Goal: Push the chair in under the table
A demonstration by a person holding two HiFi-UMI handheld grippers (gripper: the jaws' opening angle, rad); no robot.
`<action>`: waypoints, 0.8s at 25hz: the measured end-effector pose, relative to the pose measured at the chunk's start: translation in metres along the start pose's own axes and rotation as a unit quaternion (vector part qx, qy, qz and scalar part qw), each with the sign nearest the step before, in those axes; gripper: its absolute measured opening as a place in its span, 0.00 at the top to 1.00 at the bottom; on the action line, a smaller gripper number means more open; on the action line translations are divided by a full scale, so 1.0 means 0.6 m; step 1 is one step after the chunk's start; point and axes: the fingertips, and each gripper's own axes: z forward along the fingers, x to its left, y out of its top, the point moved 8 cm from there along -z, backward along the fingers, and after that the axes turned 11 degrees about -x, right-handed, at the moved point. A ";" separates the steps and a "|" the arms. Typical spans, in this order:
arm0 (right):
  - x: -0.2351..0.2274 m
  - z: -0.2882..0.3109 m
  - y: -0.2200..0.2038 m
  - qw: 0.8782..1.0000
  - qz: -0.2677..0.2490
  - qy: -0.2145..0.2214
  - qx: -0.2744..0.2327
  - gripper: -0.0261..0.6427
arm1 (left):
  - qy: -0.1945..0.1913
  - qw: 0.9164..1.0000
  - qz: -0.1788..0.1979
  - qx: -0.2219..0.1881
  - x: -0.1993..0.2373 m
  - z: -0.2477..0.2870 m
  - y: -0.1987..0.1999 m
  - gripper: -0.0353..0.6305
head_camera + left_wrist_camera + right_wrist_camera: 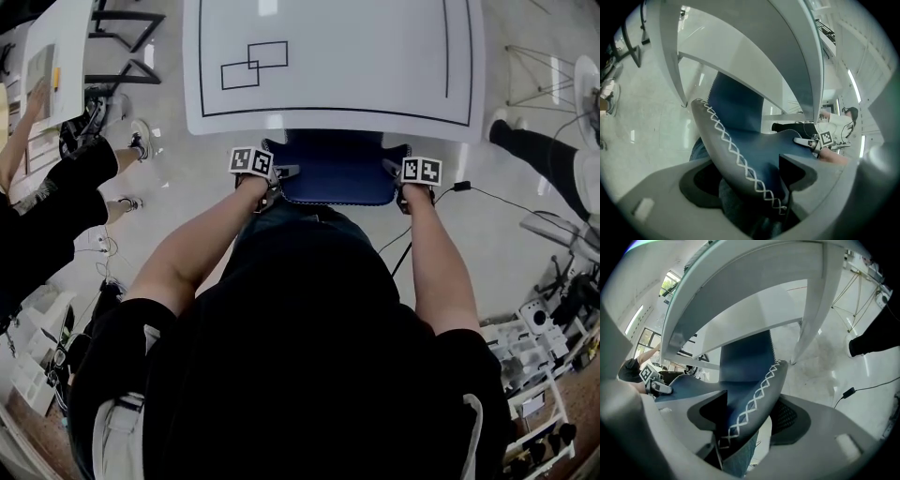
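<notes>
The blue chair [333, 169] stands at the near edge of the white table [328, 56], its seat partly under the tabletop. My left gripper [267, 190] is shut on the left edge of the backrest and my right gripper [410, 192] on the right edge. In the left gripper view the white-stitched backrest edge [736, 154] runs between the jaws of the left gripper [754, 176], under the table [740, 61]; the right gripper [820, 140] shows across the chair. In the right gripper view the stitched edge [754, 399] sits inside the right gripper [745, 416].
A white table leg [811, 315] stands right of the chair and another [670, 56] to its left. A person in black [56, 197] sits at the left by a second table [56, 47]. A leg [534, 150] and a cable [487, 197] lie right; racks of gear [534, 375] at lower right.
</notes>
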 end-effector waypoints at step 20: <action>0.085 -0.206 -0.017 0.982 -0.031 0.059 -0.176 0.50 | -0.036 0.994 0.098 -0.027 -0.063 -0.119 -0.026 0.40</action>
